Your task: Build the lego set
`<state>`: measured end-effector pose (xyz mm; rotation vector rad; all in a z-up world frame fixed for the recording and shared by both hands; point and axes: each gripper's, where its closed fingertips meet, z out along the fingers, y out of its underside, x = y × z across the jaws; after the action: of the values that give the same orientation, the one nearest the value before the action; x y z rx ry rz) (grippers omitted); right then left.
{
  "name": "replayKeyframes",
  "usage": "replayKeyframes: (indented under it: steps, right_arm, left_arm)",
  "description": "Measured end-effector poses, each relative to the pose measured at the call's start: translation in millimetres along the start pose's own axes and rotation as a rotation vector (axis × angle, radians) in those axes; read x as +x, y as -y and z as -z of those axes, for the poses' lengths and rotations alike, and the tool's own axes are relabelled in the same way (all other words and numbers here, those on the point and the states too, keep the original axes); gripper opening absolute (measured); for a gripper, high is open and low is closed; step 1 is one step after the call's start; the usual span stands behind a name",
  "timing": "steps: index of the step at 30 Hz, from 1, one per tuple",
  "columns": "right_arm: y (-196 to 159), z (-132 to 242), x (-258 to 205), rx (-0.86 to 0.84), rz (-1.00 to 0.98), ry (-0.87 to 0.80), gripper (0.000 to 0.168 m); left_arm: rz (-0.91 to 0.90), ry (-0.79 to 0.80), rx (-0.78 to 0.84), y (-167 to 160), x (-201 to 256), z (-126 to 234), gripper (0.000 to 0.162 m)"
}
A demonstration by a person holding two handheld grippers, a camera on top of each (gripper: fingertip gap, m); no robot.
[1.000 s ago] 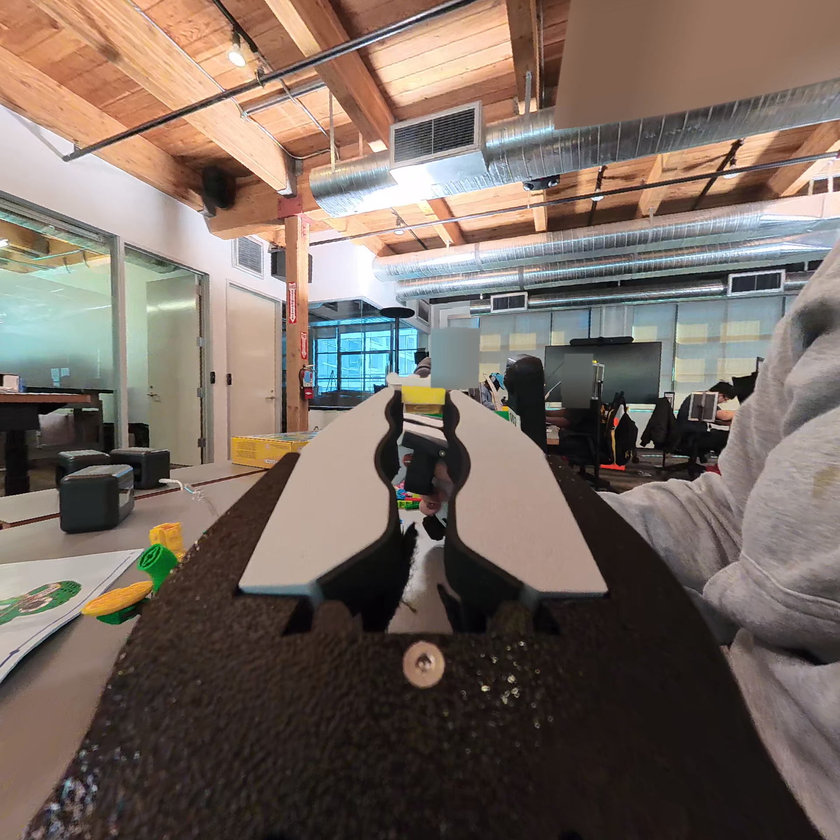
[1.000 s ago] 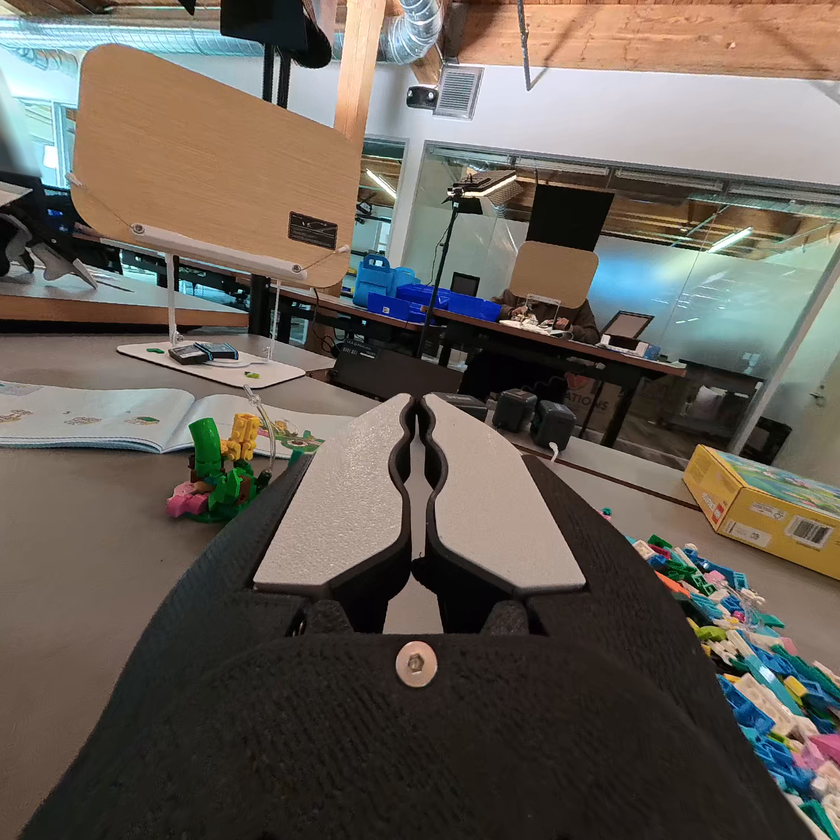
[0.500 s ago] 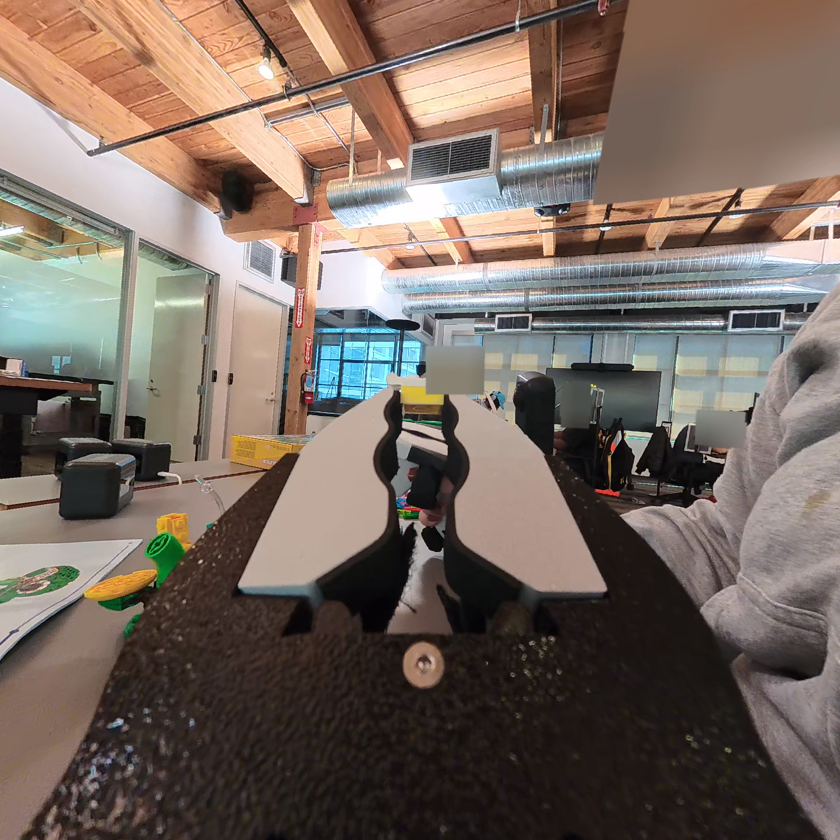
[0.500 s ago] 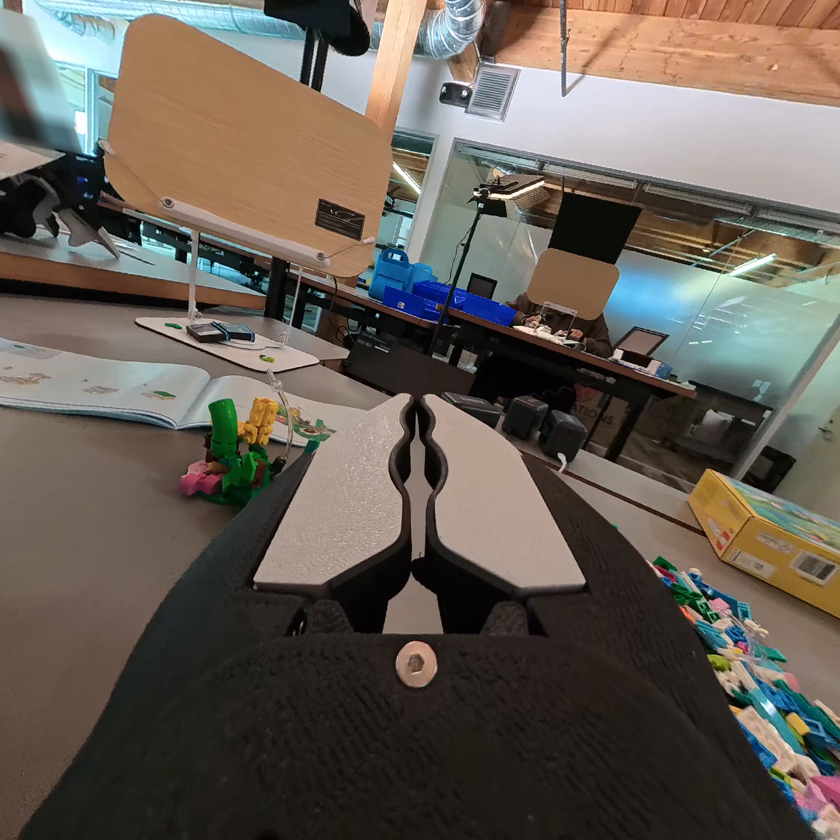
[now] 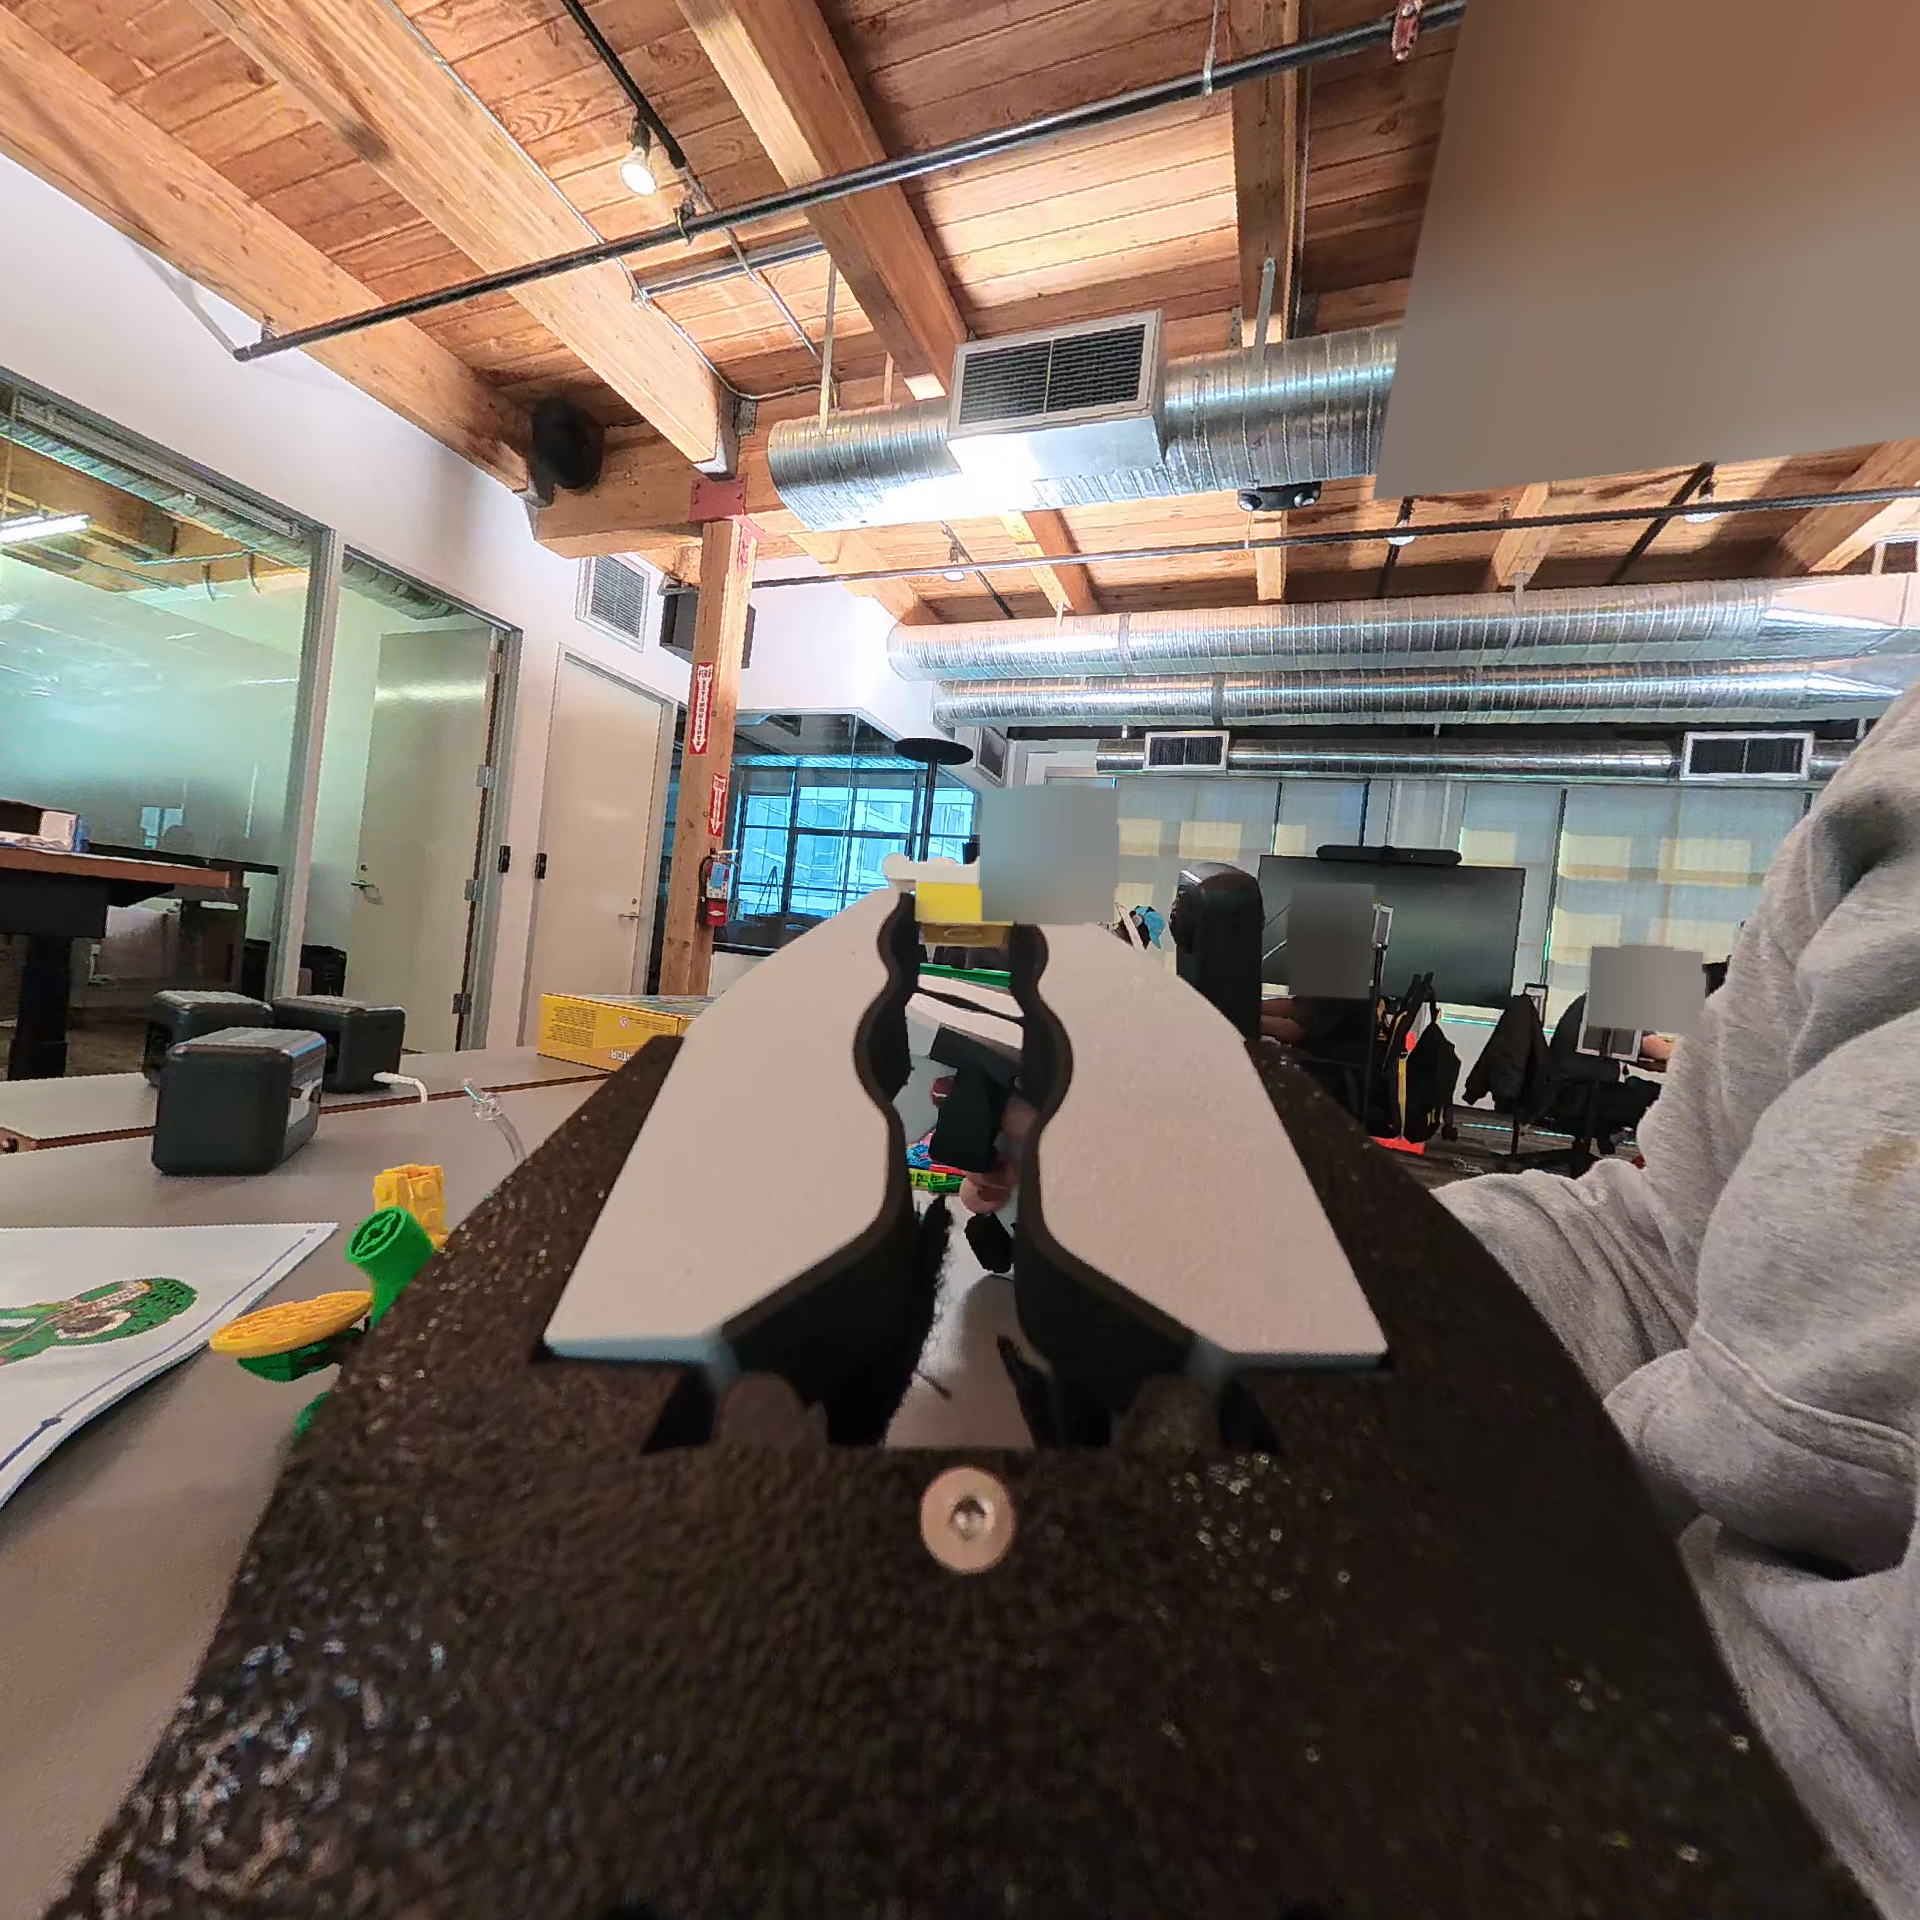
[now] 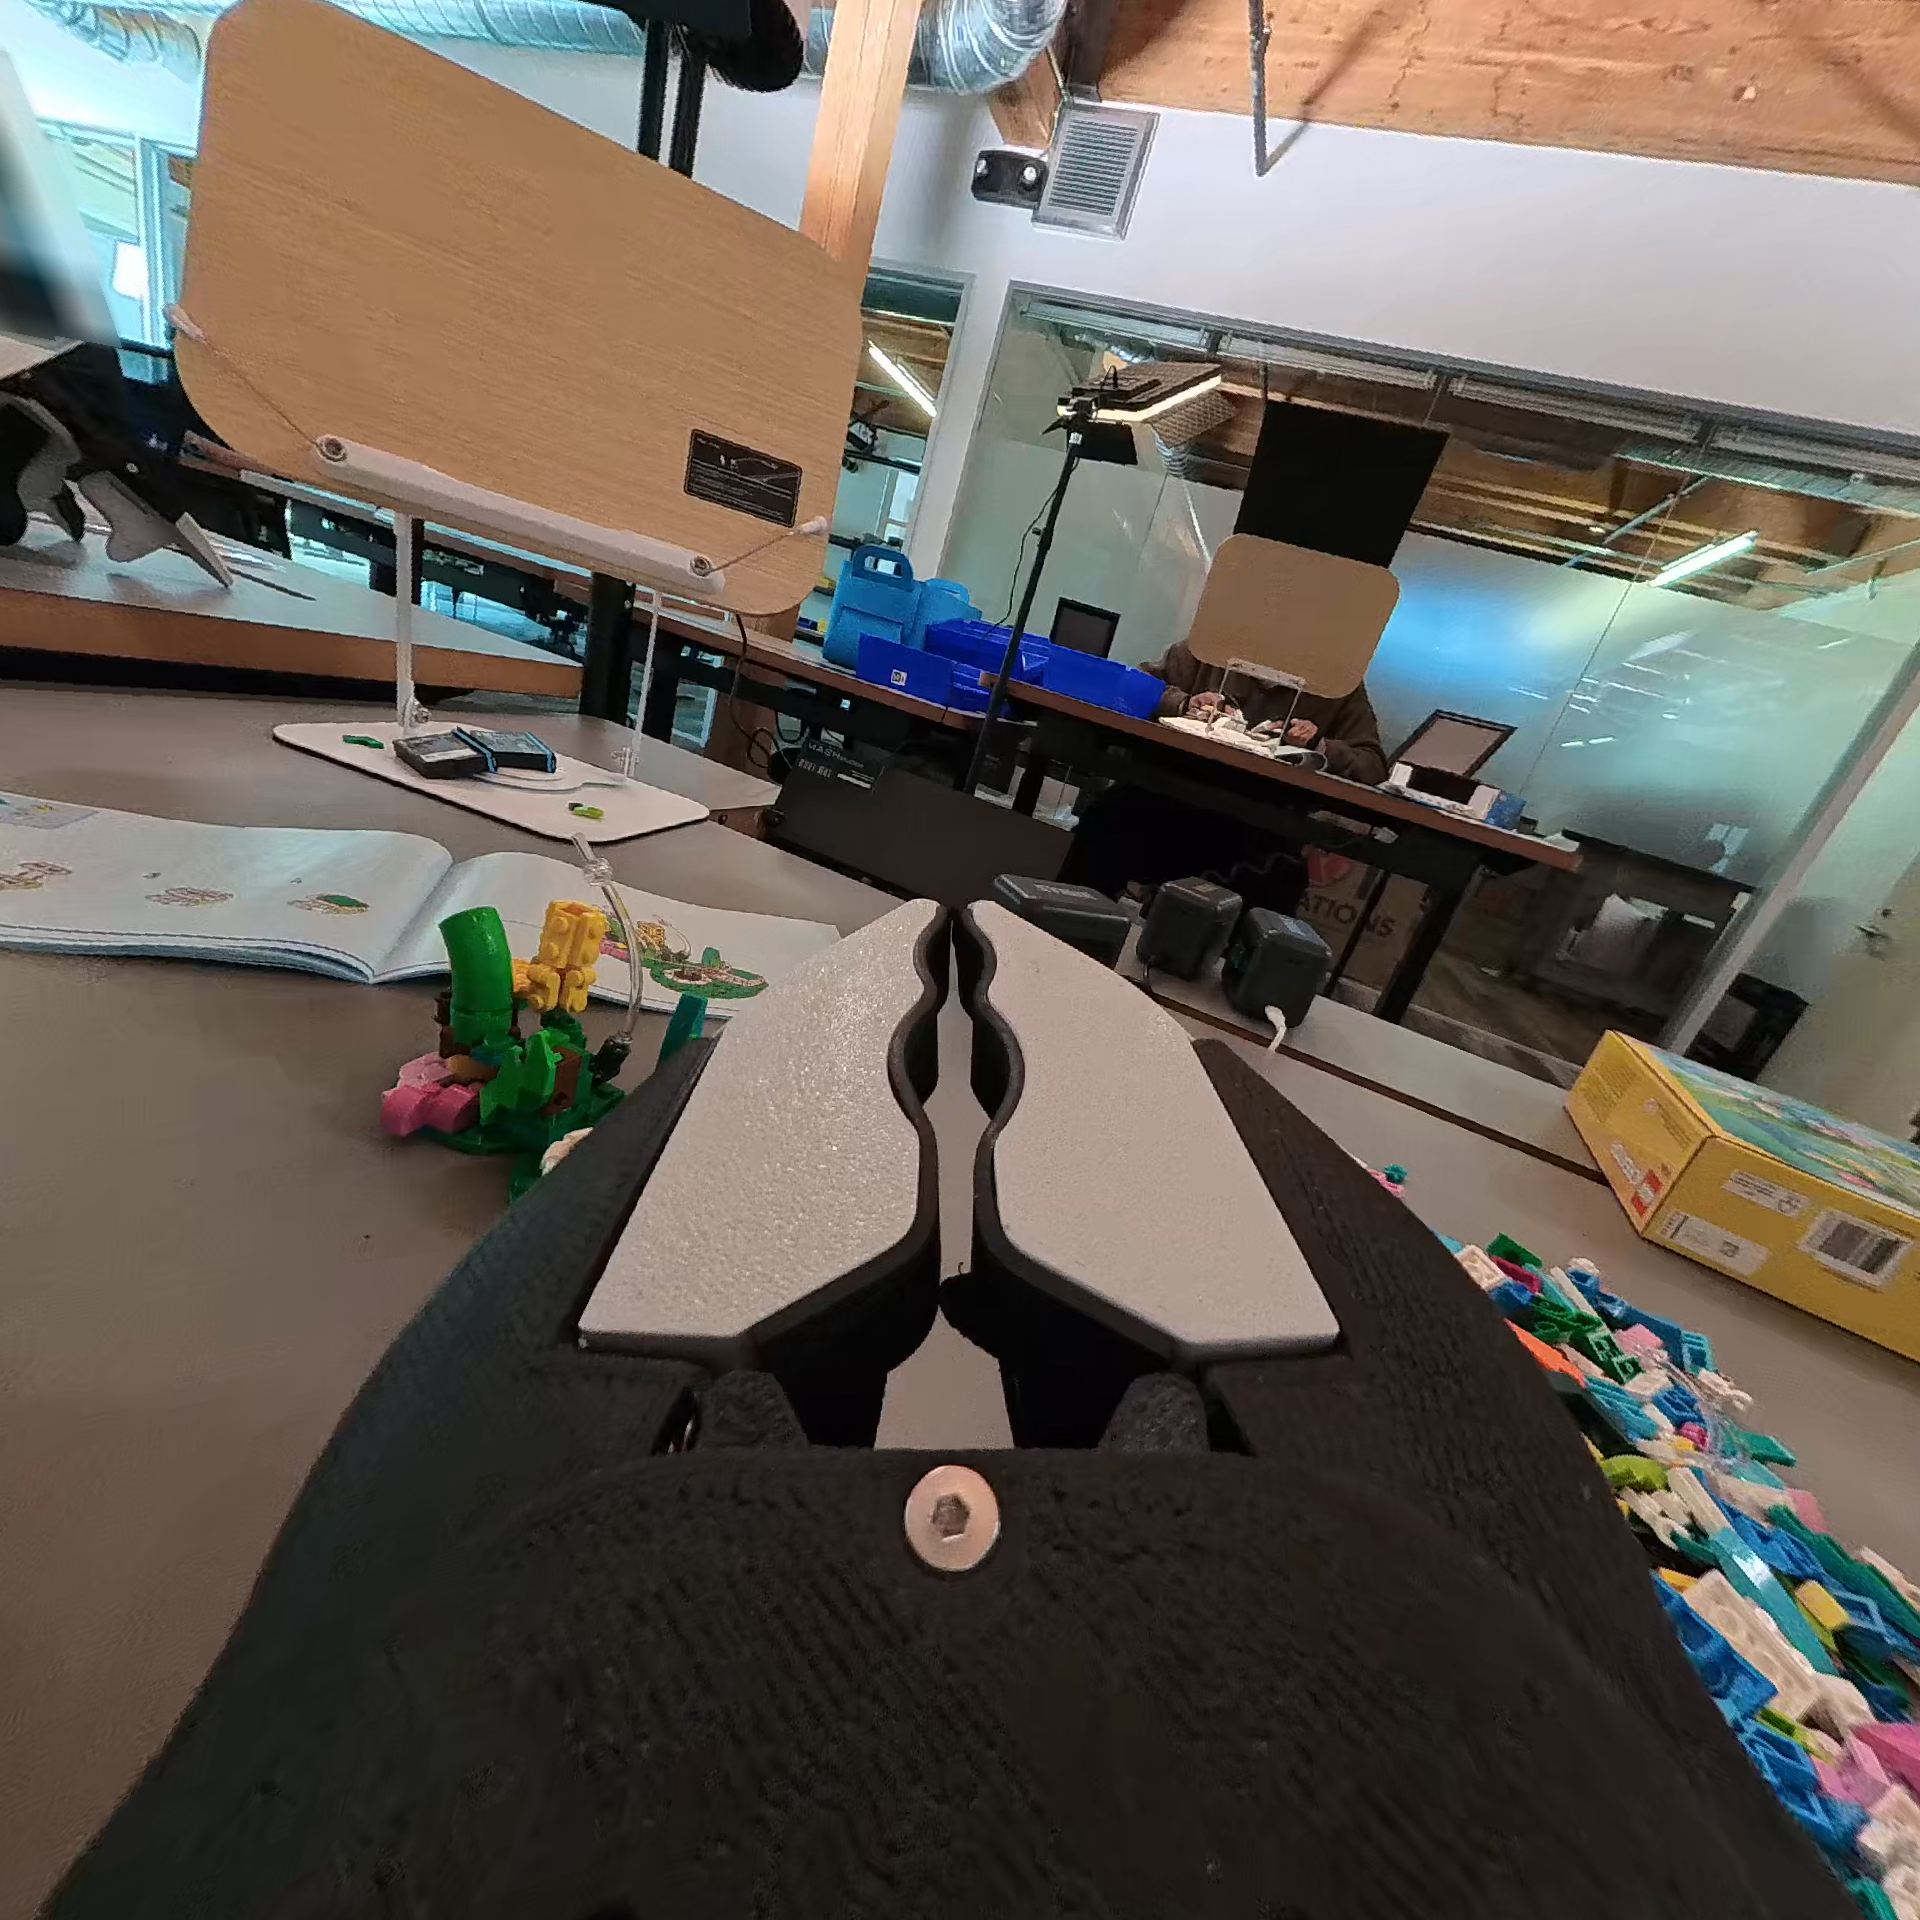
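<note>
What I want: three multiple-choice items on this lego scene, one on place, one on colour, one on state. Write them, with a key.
1. The loose pile of mixed-colour plastic lego bricks lies:
A) left of the right tongs
B) right of them
C) straight ahead of them

2. The small plastic lego brick at the left tongs' tips is:
A) yellow
B) blue
C) red

3. The right tongs are:
A) wide open
B) shut on a brick
C) shut, empty

Key: B, the pile fills the right wrist view's right edge; A, yellow shows between the tips; C, nothing sits between them.
</note>
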<state>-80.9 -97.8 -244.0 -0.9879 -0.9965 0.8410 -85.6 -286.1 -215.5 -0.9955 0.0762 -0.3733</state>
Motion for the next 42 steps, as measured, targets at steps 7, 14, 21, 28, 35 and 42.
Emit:
replayKeyframes:
  steps: [7, 14, 21, 28, 35, 42]
  right_arm:
    - [0, -1, -1, -0.002, 0.003, 0.004, 0.000]
    - [1, -1, -4, -0.002, 0.010, 0.011, 0.000]
    - [1, -2, -6, -0.002, 0.023, 0.017, 0.000]
    - [2, -2, -7, -0.001, 0.030, 0.023, 0.000]
    - [4, -1, -11, 0.004, 0.056, 0.033, 0.000]
    - [5, -1, -14, 0.004, 0.075, 0.045, 0.000]
  left_arm:
    - [0.008, 0.004, 0.003, 0, -1, 0, 0.016]
    - [0.013, 0.005, 0.006, 1, -2, 0, 0.016]
    - [0.015, 0.006, 0.008, 1, -2, 0, 0.016]
    - [0.014, 0.005, 0.008, 1, -2, 1, 0.016]
    - [0.018, 0.006, 0.007, 1, -3, 1, 0.016]
    - [0.019, 0.007, 0.008, 1, -3, 1, 0.016]
